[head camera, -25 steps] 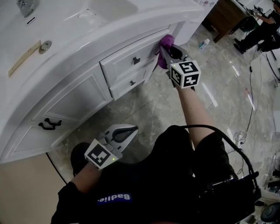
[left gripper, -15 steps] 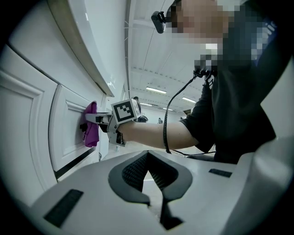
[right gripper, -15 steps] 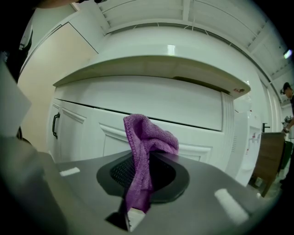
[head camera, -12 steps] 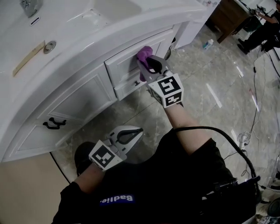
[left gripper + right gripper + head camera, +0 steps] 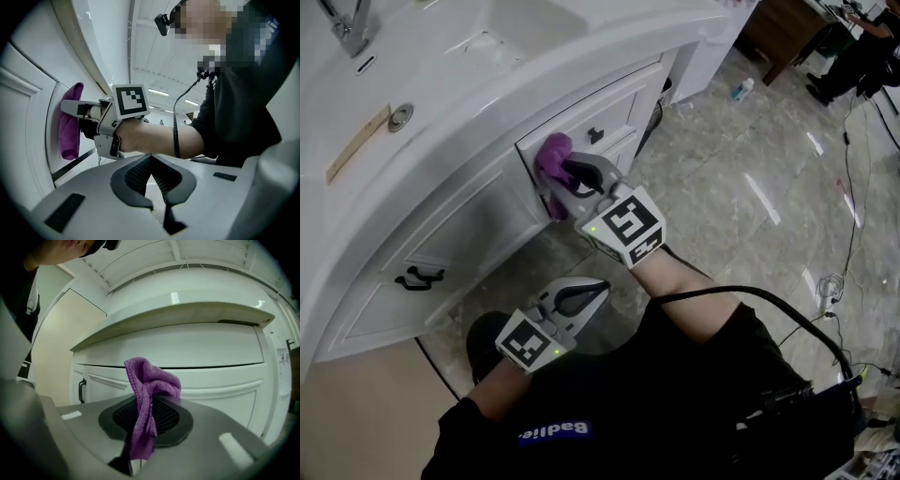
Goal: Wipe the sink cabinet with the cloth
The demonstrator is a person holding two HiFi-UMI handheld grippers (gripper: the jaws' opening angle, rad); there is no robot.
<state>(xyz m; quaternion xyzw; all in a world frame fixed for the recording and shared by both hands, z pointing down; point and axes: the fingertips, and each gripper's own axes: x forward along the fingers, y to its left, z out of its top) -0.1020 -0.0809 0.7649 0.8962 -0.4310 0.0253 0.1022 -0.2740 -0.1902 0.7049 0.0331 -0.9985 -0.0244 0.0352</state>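
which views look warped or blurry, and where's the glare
Head view: sharp, with white glare streaks on the glossy floor. Left gripper view: fisheye with dark corners, and a mosaic patch at the top. Right gripper view: the same fisheye rim; the cloth is sharp against the sink cabinet.

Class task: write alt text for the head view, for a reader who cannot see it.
The right gripper, shut on a purple cloth, holds it against the front of a white sink cabinet, near a drawer's left edge. The left gripper hangs shut and empty lower down, beside the person's dark clothing, above a marble floor.
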